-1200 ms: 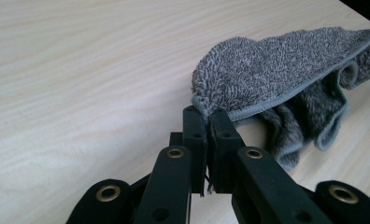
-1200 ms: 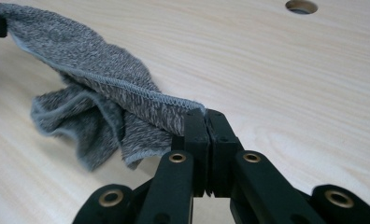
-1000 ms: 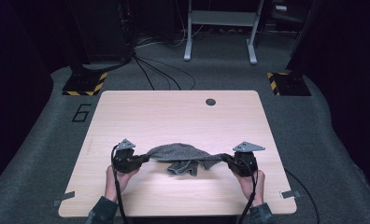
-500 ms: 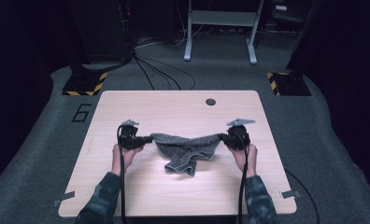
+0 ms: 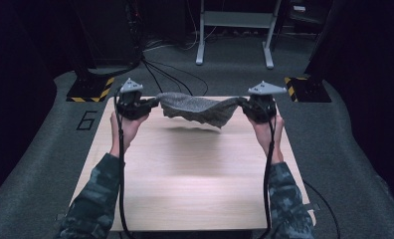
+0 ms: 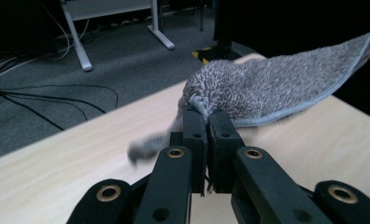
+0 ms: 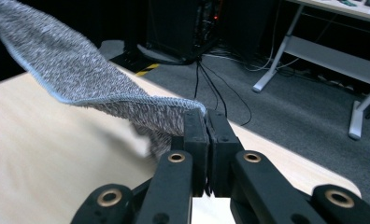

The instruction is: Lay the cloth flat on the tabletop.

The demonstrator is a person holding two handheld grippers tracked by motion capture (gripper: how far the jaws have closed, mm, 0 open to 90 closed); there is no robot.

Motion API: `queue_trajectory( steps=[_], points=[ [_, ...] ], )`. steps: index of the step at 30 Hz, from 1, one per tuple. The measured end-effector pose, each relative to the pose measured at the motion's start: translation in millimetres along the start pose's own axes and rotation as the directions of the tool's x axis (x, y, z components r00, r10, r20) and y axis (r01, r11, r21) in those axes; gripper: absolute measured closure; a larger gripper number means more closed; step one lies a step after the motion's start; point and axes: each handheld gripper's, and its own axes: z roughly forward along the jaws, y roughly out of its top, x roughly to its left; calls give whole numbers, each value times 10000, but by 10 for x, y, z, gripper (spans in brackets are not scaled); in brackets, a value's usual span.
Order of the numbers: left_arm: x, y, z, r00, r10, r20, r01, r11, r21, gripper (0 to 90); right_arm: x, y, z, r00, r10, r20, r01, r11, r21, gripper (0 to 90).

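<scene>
A grey towel (image 5: 197,108) hangs in the air above the wooden table (image 5: 195,179), stretched between both grippers and sagging in the middle. My left gripper (image 5: 152,104) is shut on the towel's left corner; in the left gripper view the cloth (image 6: 272,88) runs off to the right from the pinched jaws (image 6: 206,121). At the other end my right gripper (image 5: 244,103) is shut on the right corner, and in the right gripper view the towel (image 7: 75,74) stretches away to the upper left from the gripper (image 7: 205,116).
The table stands on dark carpet. Behind it are cables (image 5: 160,69), a white metal frame (image 5: 235,30) and yellow-black striped floor blocks (image 5: 93,89) at either far corner. A hand and camouflage sleeve (image 5: 95,199) come in from the bottom on each side.
Both grippers have risen and moved toward the far side of the table, lifting the towel off the tabletop and pulling it out wider between them.
</scene>
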Motion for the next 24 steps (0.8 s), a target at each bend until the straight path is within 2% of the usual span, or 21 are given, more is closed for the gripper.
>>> queue_trajectory(
  steps=[2,5,6,7,9,12,16,18,20,23,24],
  points=[
    [-39,-239,10,9999,-58,155,53,9995,308,871,102,-199,-62,9998,-168,-147,171,9997,192,878],
    [-92,-669,61,9987,-367,345,342,9969,710,868,258,-604,-80,9978,-396,-523,426,9975,568,877],
    [-104,-813,79,9974,-522,496,474,9945,935,865,374,-885,-67,9972,-159,-731,227,9954,934,877],
    [-126,-948,91,9958,-705,586,638,9921,1080,865,374,-885,-67,9972,-159,-731,227,9954,934,877],
    [-166,-1175,109,9929,-916,754,799,9861,1460,861,474,-1139,-49,9952,0,-978,136,9903,1383,876],
    [-221,-1458,119,9848,-1418,1007,1218,9757,1822,850,580,-1458,-28,9924,252,-1203,-10,9804,1973,874],
    [-258,-1749,136,9737,-1925,1217,1618,9607,2254,836,637,-1718,-47,9885,687,-1345,-354,9712,2357,872],
    [-285,-1852,143,9731,-1943,1237,1600,9566,2435,827,643,-1789,-67,9875,804,-1354,-453,9686,2447,868],
    [-311,-1933,147,9677,-2146,1322,1759,9507,2555,810,651,-1856,-97,9848,1049,-1382,-675,9654,2517,863],
    [-336,-2025,137,9656,-2205,1378,1774,9462,2705,784,662,-1925,-134,9832,1147,-1422,-737,9612,2658,856],
    [-354,-2077,127,9623,-2332,1396,1883,9424,2765,761,667,-1973,-152,9815,1310,-1398,-892,9583,2716,846]
  ],
)
